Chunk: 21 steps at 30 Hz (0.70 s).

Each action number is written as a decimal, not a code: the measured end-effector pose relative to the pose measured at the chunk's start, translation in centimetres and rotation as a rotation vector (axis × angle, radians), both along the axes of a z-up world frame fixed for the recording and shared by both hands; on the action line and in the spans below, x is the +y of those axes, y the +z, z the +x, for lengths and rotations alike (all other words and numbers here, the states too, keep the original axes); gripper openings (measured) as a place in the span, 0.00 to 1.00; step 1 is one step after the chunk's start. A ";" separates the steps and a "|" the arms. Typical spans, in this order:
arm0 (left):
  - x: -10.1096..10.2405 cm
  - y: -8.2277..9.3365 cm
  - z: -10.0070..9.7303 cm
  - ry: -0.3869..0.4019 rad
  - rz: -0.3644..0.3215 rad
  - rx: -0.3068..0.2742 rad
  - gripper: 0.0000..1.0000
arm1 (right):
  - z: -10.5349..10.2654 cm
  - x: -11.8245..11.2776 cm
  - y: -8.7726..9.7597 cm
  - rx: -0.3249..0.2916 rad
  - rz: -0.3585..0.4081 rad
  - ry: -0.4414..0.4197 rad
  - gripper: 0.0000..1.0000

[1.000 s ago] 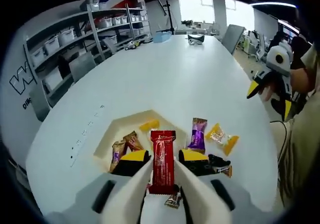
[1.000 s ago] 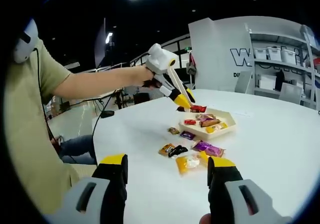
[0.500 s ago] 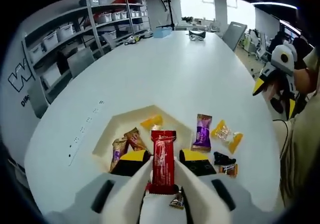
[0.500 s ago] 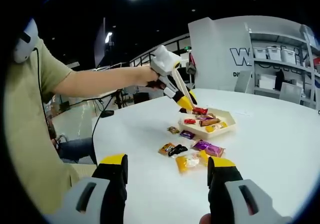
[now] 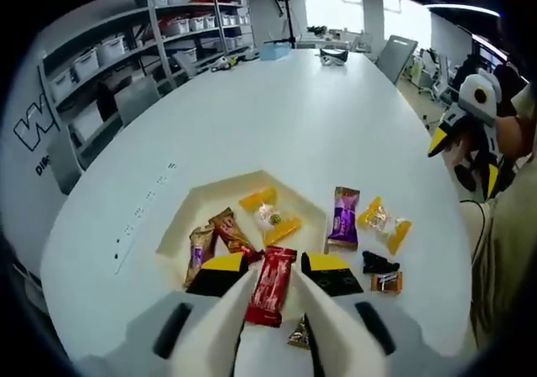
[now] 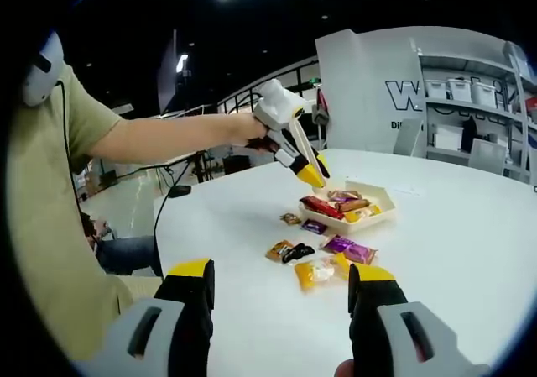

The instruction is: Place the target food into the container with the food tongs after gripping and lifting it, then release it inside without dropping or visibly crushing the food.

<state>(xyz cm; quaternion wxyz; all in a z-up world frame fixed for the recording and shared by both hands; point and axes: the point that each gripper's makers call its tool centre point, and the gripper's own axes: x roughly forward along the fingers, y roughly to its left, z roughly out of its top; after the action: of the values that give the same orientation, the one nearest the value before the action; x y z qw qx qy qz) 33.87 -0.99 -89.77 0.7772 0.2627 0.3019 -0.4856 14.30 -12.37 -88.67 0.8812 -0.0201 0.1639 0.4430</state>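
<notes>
A red snack bar [image 5: 270, 285] [image 6: 321, 206] lies slanted over the near rim of the cream tray [image 5: 180, 234] [image 6: 382, 194], free of the tongs. My left gripper [image 5: 277, 269] [image 6: 309, 174] hovers just above it, shut on the cream food tongs [image 5: 225, 331], whose arms stand slightly apart. A yellow candy [image 5: 270, 217] and two brown and purple bars [image 5: 220, 230] lie in the tray. My right gripper [image 6: 281, 306] [image 5: 466, 163] is held open with nothing between its fingers, well back from the tray near the table's edge.
Loose packets lie on the white table beside the tray: a purple one [image 5: 342, 217], a yellow one [image 5: 382, 222], a black one [image 5: 377, 262], a brown one [image 5: 386, 282] and a small one [image 5: 298, 335]. Shelving with bins [image 5: 126, 66] lines the far wall.
The red bar has left the tongs and dropped onto the tray's near rim, now slanted. The tong arms have spread a little. The right gripper has not moved.
</notes>
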 end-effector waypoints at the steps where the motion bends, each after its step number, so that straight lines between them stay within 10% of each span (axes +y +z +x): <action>1: 0.3 -0.2 0.0 0.003 0.018 -0.004 0.24 | 0.0 0.0 0.0 0.000 0.000 0.000 0.63; 21: 2.6 -1.2 0.1 0.057 0.073 0.009 0.23 | -0.2 0.1 -0.2 0.005 0.002 0.003 0.63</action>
<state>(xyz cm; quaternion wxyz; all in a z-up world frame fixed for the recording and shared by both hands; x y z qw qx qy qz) 34.02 1.63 -91.01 0.7793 0.2800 0.3301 -0.4531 14.15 -12.23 -88.91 0.8800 -0.0184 0.1656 0.4447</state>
